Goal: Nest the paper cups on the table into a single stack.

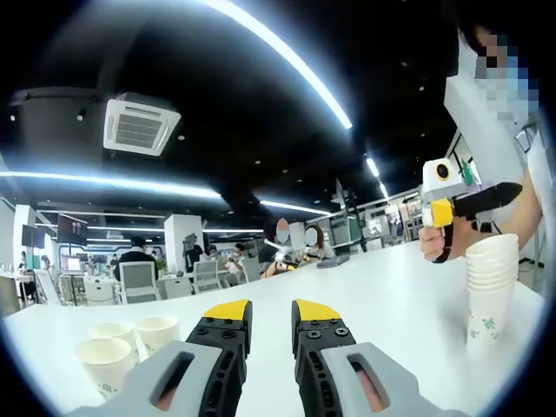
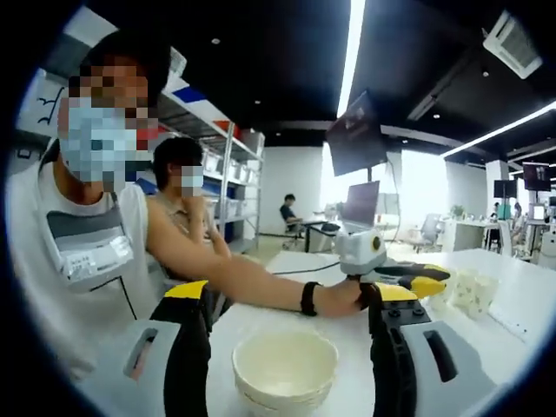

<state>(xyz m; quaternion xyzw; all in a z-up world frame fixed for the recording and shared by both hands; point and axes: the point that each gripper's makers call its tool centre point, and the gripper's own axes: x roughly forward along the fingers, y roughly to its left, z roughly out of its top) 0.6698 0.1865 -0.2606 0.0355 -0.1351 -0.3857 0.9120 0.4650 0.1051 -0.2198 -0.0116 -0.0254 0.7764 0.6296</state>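
Your right gripper (image 2: 287,300) gapes wide around the cup stack (image 2: 285,369); left gripper (image 1: 271,314), w/ jaws slightly apart, faces three loose cups (image 1: 129,347) on the table (image 1: 365,287). Thin paper crushes—grip rims lightly.

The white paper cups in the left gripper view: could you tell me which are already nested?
The tall stack of white paper cups at the right, beside the right gripper; the three loose cups at the left stand singly.
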